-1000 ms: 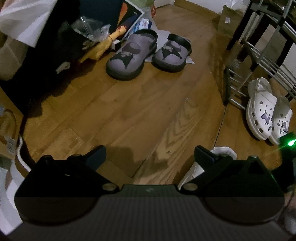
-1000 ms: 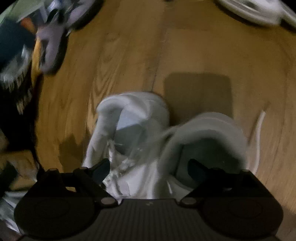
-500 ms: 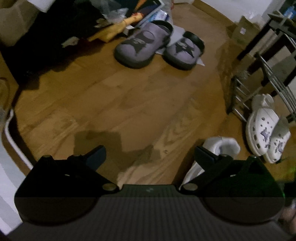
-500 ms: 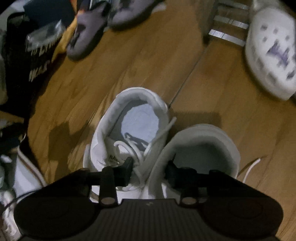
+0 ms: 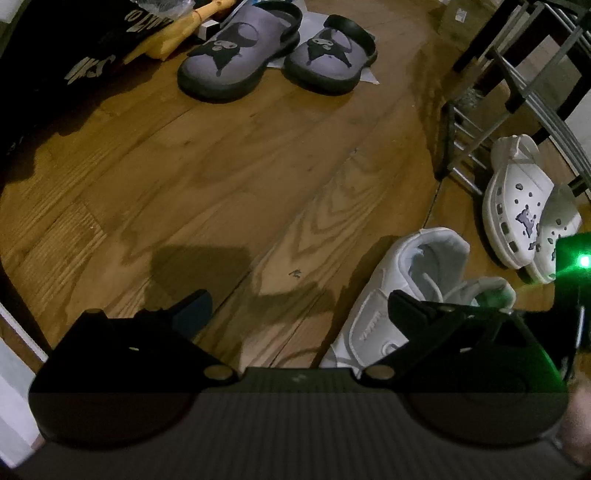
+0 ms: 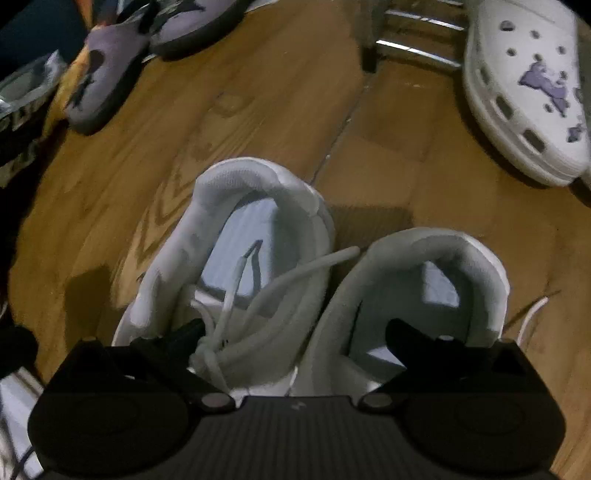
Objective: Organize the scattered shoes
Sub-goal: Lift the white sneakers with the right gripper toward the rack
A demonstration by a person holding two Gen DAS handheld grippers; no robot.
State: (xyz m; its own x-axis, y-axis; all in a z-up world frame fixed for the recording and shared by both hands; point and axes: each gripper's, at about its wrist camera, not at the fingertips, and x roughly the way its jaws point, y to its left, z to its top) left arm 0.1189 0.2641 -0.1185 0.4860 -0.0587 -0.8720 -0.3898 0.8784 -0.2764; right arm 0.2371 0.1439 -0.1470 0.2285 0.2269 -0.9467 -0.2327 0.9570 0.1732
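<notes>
Jaws of right gripper (image 6: 295, 328) just reopened wide, straddling both white sneakers (image 6: 258, 258), gripping neither.

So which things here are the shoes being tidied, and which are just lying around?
For the job:
white sneakers
grey clogs
white clogs

Just lying about:
black bag
metal rack
cardboard box

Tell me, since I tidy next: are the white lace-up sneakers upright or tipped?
Upright: both white lace-up sneakers show their openings upward, side by side.
</notes>
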